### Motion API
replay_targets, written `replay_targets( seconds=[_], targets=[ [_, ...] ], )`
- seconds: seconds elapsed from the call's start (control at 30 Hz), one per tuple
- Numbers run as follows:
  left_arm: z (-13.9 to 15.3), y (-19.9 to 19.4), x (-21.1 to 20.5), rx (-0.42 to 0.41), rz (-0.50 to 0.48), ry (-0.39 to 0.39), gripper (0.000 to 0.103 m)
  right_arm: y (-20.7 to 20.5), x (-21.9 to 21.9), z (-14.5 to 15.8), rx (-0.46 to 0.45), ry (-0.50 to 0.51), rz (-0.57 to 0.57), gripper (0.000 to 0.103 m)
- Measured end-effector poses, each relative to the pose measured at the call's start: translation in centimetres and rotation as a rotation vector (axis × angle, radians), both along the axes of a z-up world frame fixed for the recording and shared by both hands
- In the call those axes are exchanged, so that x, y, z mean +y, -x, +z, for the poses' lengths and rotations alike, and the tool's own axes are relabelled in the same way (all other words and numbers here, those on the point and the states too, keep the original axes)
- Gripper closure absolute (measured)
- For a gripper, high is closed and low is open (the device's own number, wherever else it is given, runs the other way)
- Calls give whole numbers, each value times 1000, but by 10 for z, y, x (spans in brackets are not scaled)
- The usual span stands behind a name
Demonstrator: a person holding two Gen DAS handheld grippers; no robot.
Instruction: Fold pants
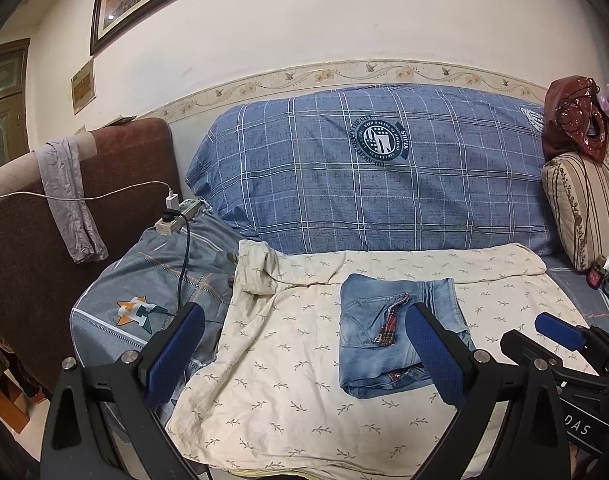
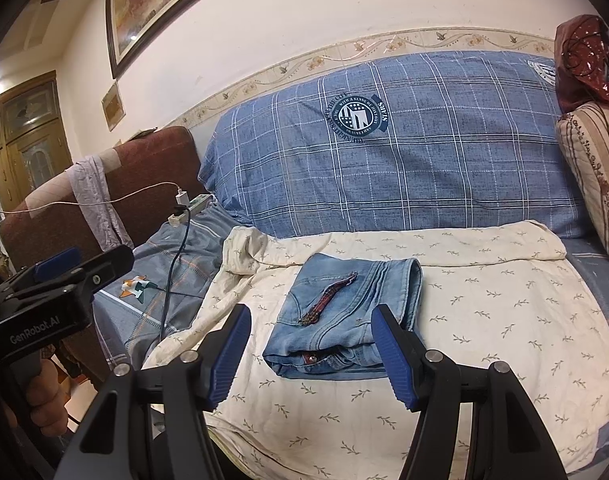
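Blue-checked bedding [image 1: 368,168] is banked against the wall behind a bed [image 2: 584,432], which is covered with a cream sheet printed with small sprigs [image 2: 484,320]. On the middle of that sheet lie the denim jeans [image 2: 344,312], already folded into a compact squarish bundle, with the waistband button showing at the near edge and a red plaid trim strip across the top. Both grippers hang in front of the bundle, touching nothing: the left gripper [image 1: 304,356] has its fingers spread wide and empty, and the right gripper [image 2: 312,356] likewise, fingers apart with nothing between them. The fold looks finished. Any further nudge risks a finger catching the loose top layer or the plaid strip and springing the bundle open. A charger cable [image 1: 182,264] trails at the left.
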State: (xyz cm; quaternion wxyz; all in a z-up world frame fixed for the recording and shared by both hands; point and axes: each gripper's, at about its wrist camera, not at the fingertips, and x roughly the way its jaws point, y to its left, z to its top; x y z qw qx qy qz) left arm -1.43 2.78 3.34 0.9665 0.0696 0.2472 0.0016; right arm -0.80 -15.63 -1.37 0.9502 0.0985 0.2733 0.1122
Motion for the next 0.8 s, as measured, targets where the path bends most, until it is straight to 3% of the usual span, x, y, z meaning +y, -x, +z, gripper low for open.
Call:
replay_targets(
  seconds=[0.8],
  targets=[
    [-3, -2, 2, 10, 5, 7, 3, -2, 1, -2, 5, -1, -6, 37]
  ],
)
